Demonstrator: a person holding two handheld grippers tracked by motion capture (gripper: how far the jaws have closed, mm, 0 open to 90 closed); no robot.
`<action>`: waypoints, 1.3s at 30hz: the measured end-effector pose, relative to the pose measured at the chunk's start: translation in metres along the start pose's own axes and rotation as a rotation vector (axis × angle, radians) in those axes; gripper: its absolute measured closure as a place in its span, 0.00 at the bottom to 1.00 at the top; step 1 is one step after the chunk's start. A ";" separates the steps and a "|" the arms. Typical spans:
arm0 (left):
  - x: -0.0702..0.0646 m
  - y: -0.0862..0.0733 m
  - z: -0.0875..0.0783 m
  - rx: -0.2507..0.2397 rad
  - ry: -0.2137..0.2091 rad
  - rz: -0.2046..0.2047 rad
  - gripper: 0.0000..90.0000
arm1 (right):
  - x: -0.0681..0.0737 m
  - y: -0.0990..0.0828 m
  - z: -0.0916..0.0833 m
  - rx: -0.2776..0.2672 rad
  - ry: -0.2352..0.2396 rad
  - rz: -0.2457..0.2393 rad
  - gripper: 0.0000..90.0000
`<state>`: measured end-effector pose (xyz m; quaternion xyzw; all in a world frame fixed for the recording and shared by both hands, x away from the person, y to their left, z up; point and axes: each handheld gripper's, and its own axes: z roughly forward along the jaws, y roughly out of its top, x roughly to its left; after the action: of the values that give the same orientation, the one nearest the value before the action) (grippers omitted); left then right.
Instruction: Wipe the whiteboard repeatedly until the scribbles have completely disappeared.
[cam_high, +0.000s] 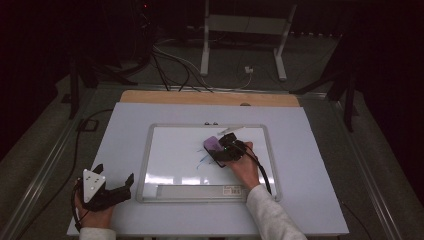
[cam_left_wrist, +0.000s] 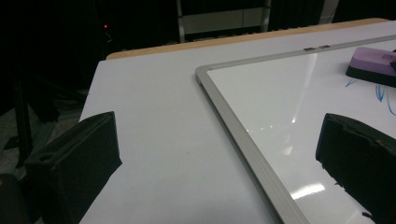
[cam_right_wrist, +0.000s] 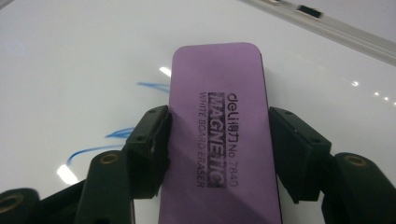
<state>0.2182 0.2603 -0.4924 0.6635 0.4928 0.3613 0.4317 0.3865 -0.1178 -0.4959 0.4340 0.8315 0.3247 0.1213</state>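
The right gripper (cam_right_wrist: 217, 140) pinches the purple eraser (cam_right_wrist: 219, 130) by its long sides, flat on the whiteboard (cam_high: 175, 150) beside blue marks (cam_right_wrist: 116, 135). The left gripper (cam_high: 117, 187) rests on the worktop (cam_high: 310, 150) near the board's left corner, jaws spread and holding nothing.

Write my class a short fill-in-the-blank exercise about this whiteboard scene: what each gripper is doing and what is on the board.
1. The right gripper is shut on a ____ magnetic eraser.
2. The marks on the whiteboard beside the eraser are ____ in colour.
3. The left gripper has its jaws ____ and holds nothing.
4. The left gripper rests near the whiteboard's front ____ corner in the high view.

Missing words: purple; blue; open; left
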 end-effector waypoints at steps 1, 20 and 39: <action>0.000 0.000 0.000 0.000 0.000 0.000 0.01 | -0.004 0.000 0.000 -0.004 -0.005 0.014 0.46; -0.001 0.000 0.001 0.005 -0.001 0.004 0.01 | 0.005 0.000 0.000 0.014 0.044 -0.020 0.46; -0.001 0.000 0.001 0.005 0.000 0.003 0.01 | 0.008 -0.007 -0.006 0.021 0.056 -0.030 0.46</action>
<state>0.2187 0.2595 -0.4930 0.6654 0.4925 0.3607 0.4296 0.3744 -0.1162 -0.4951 0.4136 0.8444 0.3262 0.0980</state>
